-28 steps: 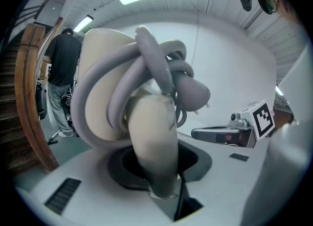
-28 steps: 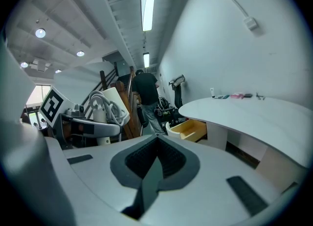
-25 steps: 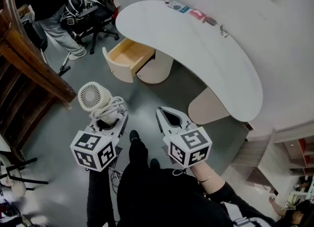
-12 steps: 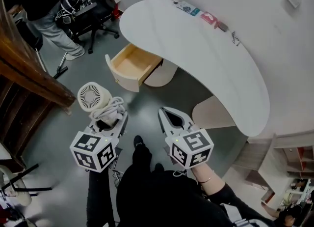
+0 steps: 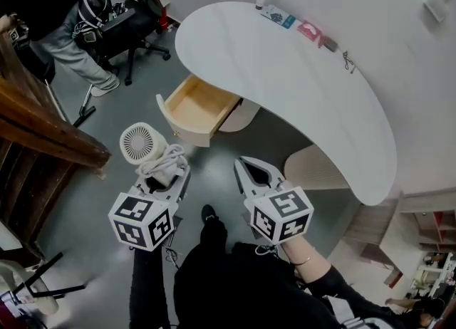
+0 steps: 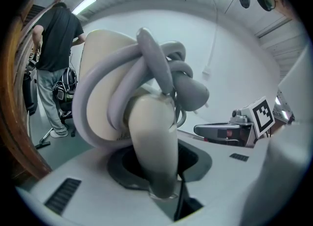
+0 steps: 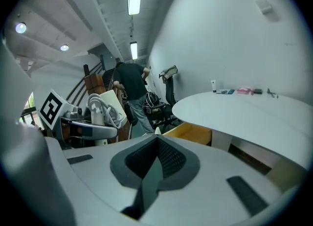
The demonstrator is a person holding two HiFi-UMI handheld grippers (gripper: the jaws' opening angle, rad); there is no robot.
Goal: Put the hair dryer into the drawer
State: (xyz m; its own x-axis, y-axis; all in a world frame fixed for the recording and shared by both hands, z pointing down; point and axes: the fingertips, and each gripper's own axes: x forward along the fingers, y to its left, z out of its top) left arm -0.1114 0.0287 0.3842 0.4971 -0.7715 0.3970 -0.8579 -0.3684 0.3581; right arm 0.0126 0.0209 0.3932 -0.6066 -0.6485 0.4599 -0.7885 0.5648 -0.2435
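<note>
Head view: the left gripper is low on the left side, its jaws pinching the handle of the hair dryer. The dryer's round grille faces up and its pale cord is coiled round the body. The dryer is in the air over the grey floor, short of the drawer and not in it. The drawer is pulled open under the left end of the white desk, and its wooden inside is bare. The right gripper is beside the left one with its tips pressed together, holding nothing. Small items lie along the desk's far edge. A person stands at the top left, by an office chair.

Left gripper view: the jaws are clamped on the dryer handle, with cord loops bunched above. The right gripper shows at the right edge.

Right gripper view: the pads are closed together with nothing between them. The open drawer is ahead under the desk edge, and the left gripper with the dryer is off to the left.
</note>
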